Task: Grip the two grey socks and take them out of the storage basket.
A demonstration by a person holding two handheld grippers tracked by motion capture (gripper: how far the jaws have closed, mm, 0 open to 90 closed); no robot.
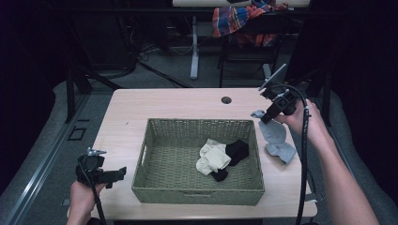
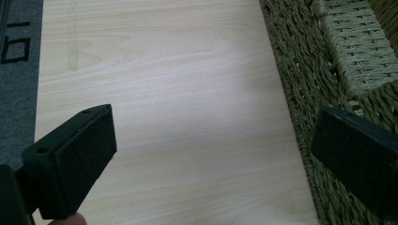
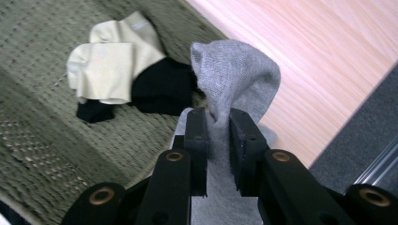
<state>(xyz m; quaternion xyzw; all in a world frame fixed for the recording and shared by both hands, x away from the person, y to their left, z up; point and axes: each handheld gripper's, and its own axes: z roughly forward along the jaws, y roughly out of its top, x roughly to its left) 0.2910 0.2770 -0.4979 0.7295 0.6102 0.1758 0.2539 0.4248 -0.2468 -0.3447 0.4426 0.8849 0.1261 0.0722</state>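
Wooden table (image 1: 164, 101) — basket (image 1: 197, 190), grey sock (image 1: 277, 140)

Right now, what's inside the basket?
Inside the basket lie cream socks and black socks, bunched together and overlapping. Anything beneath them is covered. The grey sock is in the right tongs, not in the basket.

Your high view is dim, its corners falling into near black, while the worktop (image 1: 155, 105) catches soft overhead light without glare. In your right gripper view the woven basket (image 3: 42, 154) smears with motion blur; the grey sock (image 3: 234, 75) stays sharp.
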